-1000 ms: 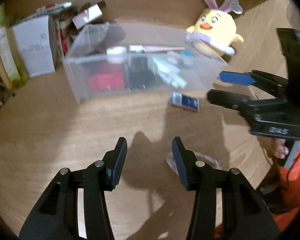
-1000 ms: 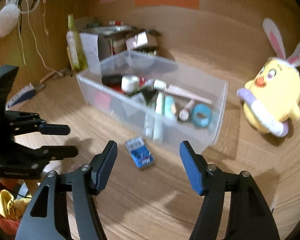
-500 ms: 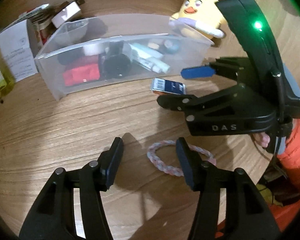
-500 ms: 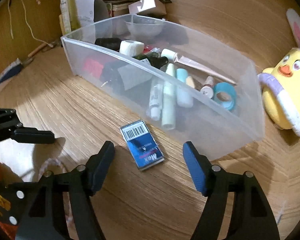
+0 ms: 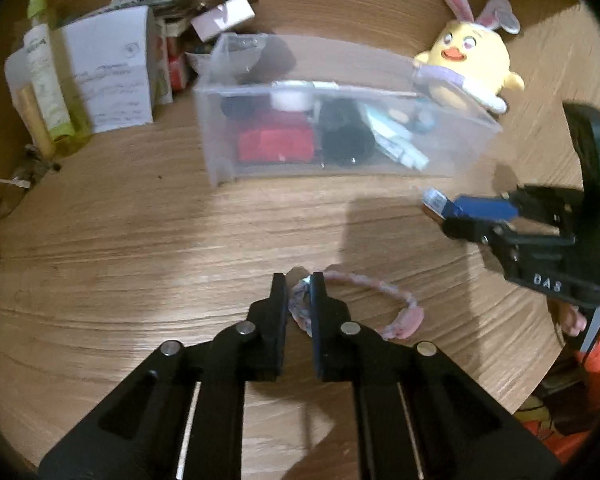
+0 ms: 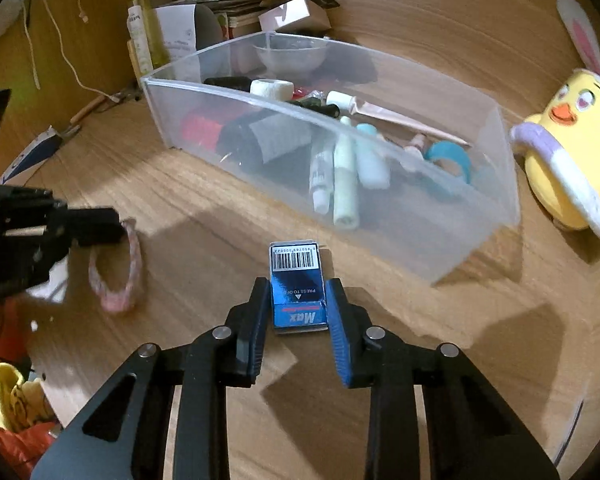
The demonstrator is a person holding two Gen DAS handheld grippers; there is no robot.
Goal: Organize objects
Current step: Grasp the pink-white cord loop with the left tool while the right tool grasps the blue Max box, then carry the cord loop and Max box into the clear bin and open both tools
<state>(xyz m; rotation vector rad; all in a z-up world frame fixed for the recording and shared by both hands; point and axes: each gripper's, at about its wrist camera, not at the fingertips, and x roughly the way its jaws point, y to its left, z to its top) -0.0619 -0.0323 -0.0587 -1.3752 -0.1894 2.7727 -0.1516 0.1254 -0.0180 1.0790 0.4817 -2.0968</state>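
My left gripper (image 5: 298, 280) is shut on one end of a pink braided hair band (image 5: 396, 306), which trails to the right on the wooden table; the band also shows in the right wrist view (image 6: 118, 276). My right gripper (image 6: 298, 288) is shut on a small blue "Max" box (image 6: 296, 280) with a barcode, just in front of a clear plastic bin (image 6: 496, 168) holding several tubes and small items. In the left wrist view the bin (image 5: 220, 160) is ahead and the right gripper (image 5: 456, 216) with the box is at the right.
A yellow plush chick with bunny ears (image 6: 568, 152) sits right of the bin, also in the left wrist view (image 5: 472, 68). Bottles and paper boxes (image 5: 108, 84) crowd the back left. A cord (image 6: 64, 52) hangs at the left wall.
Both grippers have closed. The left one dropped onto the hair band and shut on it. The right one moved down onto the blue box and shut on it.
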